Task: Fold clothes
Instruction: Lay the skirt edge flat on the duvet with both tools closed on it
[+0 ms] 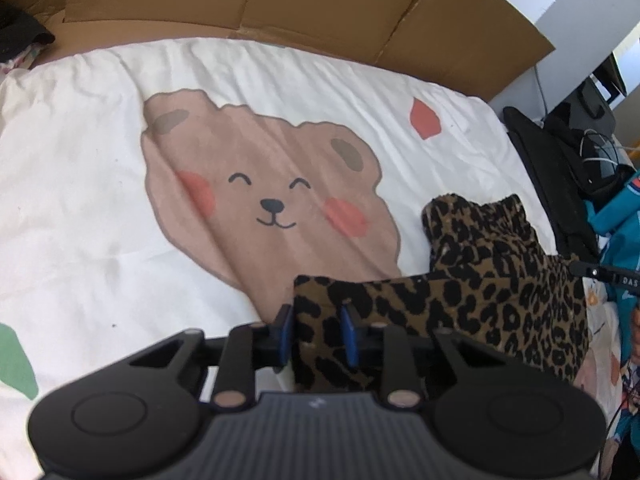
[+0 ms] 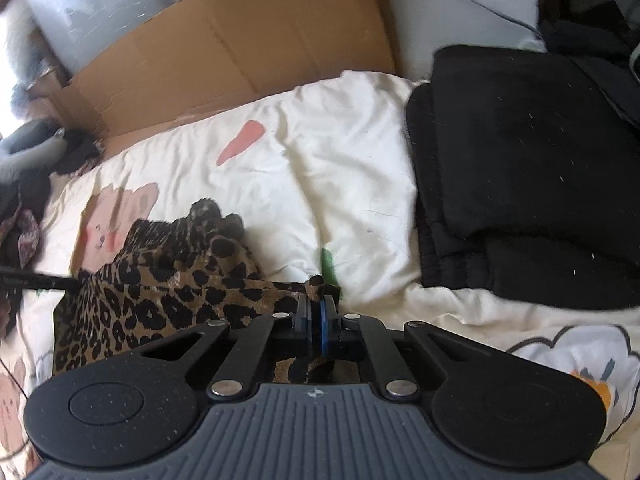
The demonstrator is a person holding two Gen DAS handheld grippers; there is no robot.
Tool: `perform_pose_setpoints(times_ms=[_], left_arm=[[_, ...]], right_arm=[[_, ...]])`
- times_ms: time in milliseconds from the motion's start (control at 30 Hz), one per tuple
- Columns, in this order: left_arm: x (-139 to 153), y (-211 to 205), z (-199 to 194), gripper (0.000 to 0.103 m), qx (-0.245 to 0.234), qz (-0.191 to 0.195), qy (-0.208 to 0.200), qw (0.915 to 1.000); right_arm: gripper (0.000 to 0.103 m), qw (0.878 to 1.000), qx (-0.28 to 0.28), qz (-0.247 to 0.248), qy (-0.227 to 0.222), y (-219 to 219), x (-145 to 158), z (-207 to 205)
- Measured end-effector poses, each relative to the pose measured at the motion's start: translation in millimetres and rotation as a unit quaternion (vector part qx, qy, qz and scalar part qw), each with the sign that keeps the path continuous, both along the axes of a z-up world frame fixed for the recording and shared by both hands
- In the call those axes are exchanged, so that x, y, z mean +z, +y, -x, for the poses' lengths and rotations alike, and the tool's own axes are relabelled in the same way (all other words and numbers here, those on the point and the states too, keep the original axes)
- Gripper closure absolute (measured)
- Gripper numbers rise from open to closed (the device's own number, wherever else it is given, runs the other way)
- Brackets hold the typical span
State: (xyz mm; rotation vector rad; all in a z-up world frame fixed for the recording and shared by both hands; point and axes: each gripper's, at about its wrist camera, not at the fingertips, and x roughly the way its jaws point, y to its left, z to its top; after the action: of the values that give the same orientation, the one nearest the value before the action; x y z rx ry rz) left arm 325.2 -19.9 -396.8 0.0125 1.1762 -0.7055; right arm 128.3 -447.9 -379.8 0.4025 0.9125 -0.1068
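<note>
The left wrist view looks steeply down from just behind its own black left claw (image 1: 318, 334) onto a cream bedsheet printed with a smiling brown bear (image 1: 100, 184), facing a flattened brown cardboard sheet (image 1: 320, 4) at the bed's far edge. The right wrist view sits equally close behind the right claw (image 2: 316, 312), tilted down towards a folded black garment (image 2: 520, 168) at its right. Both views share the crumpled leopard-print fabric garment (image 1: 500, 280) (image 2: 160, 292), the bedsheet and the cardboard.
</note>
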Motion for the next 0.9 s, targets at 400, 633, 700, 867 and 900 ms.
perform_pose_setpoints(times_ms=[400,633,700,867,900], left_arm=[[-0.8,0.9,1.0,0.094,0.001,-0.011,-0.015,0.9998],[-2.3,-3.6,2.2,0.077,0.0,-0.018,-0.018,0.9997],[-4.0,-4.4,2.2,0.077,0.001,-0.02,-0.019,0.9996],[-7.6,-12.6,4.9,0.075,-0.005,-0.039,-0.03,0.9988],[-7.6,-13.6,5.8,0.075,-0.004,-0.04,-0.034,0.9986]], right_arm=[[0.101,1.0,-0.003,0.001,0.011,1.1,-7.5,-8.6],[0.073,1.0,0.006,-0.001,0.012,-0.7,-6.7,-2.7],[0.066,1.0,0.006,-0.004,0.014,-1.0,-8.9,-2.3],[0.066,0.999,0.022,0.001,0.024,7.4,-17.7,-8.4],[0.066,0.999,0.023,0.004,0.026,9.0,-19.4,-10.3]])
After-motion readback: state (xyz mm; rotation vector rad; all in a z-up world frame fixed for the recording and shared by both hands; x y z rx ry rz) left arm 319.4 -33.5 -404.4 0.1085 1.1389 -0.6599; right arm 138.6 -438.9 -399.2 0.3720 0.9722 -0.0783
